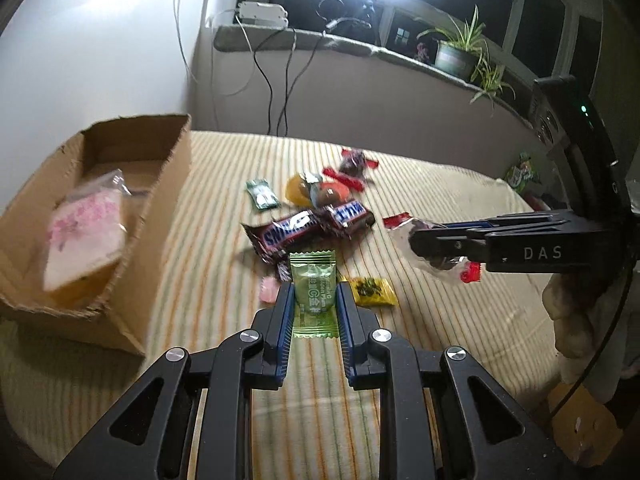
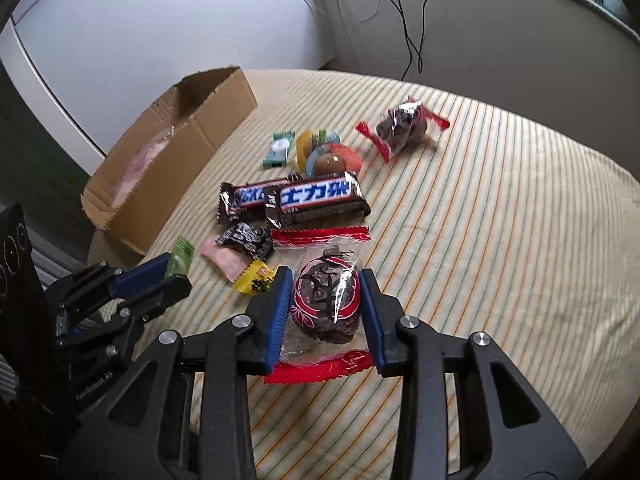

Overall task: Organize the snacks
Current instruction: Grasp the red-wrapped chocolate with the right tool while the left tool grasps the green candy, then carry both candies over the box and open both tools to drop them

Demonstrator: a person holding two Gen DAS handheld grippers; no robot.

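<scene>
My left gripper (image 1: 314, 296) is shut on a green candy packet (image 1: 313, 292) and holds it above the striped cloth. My right gripper (image 2: 324, 288) is shut on a clear, red-edged packet with a dark snack (image 2: 325, 300); the same right gripper (image 1: 416, 240) shows from the side in the left wrist view. Two Snickers bars (image 2: 316, 200) lie in the middle of the pile. A brown cardboard box (image 1: 176, 160) stands at the left with a pink-and-white packet (image 1: 86, 236) inside. In the right wrist view the left gripper (image 2: 176, 276) sits at lower left.
Loose snacks lie on the cloth: a yellow candy (image 1: 374, 291), a pink candy (image 1: 269, 294), a teal packet (image 1: 262, 194), a round jelly cup (image 1: 298, 188) and another red-edged packet (image 2: 402, 130). A green packet (image 1: 522, 172) lies far right. Cables hang from the window ledge (image 1: 280, 36).
</scene>
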